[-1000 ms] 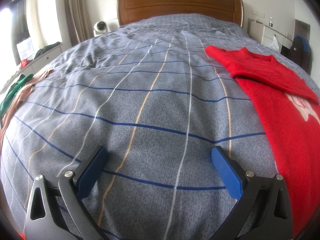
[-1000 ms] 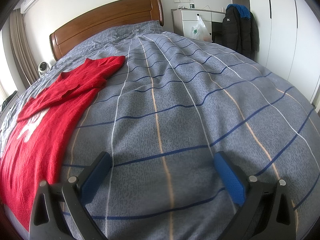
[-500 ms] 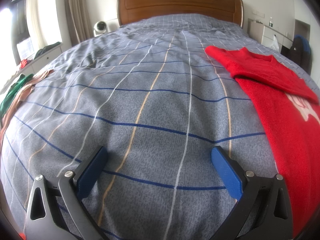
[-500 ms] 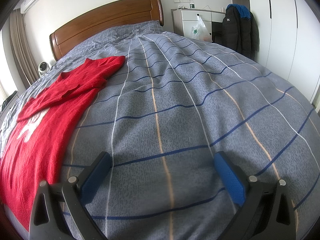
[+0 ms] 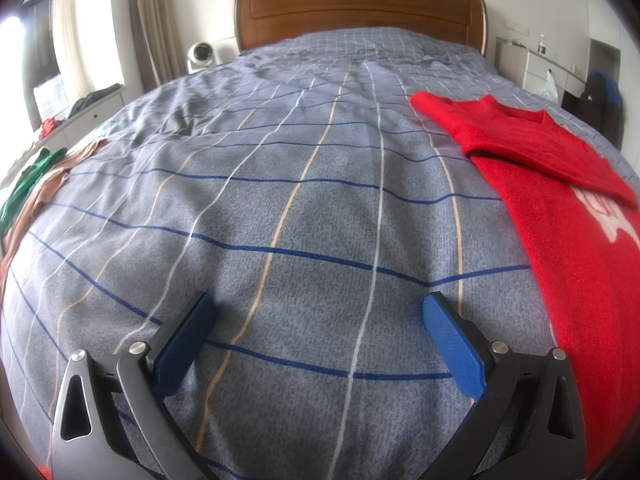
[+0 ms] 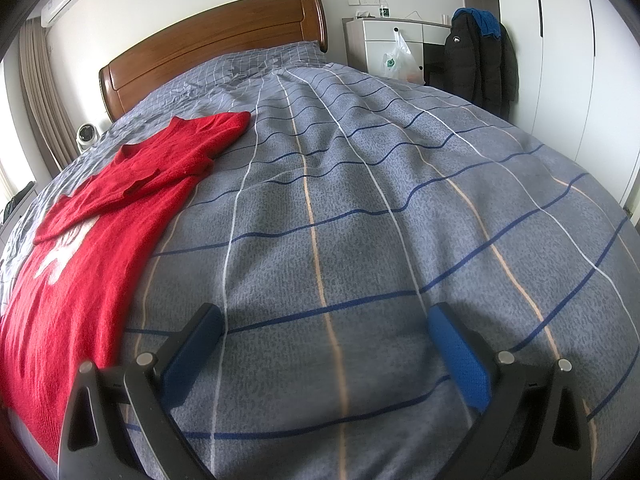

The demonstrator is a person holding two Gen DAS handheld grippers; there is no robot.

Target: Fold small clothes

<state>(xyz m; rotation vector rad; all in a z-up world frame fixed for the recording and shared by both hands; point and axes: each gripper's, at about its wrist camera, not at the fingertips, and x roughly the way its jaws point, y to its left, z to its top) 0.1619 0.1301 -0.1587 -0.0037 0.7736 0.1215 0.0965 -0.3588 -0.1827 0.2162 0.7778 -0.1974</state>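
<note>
A red sweater [image 5: 568,216] with a white print lies flat on the grey checked bed, one sleeve folded across its chest. In the left wrist view it lies at the right, to the right of my left gripper [image 5: 318,312], which is open and empty just above the bedspread. In the right wrist view the sweater [image 6: 84,248] lies at the left, and my right gripper [image 6: 326,320] is open and empty over bare bedspread to its right. Neither gripper touches the sweater.
The bedspread [image 5: 304,184] runs up to a wooden headboard [image 5: 360,12]. Green and tan clothes [image 5: 32,188] lie at the bed's left edge. A white fan [image 5: 200,54] stands beside the headboard. A dresser with a plastic bag [image 6: 394,56] and hanging dark coats [image 6: 480,60] stand at the right.
</note>
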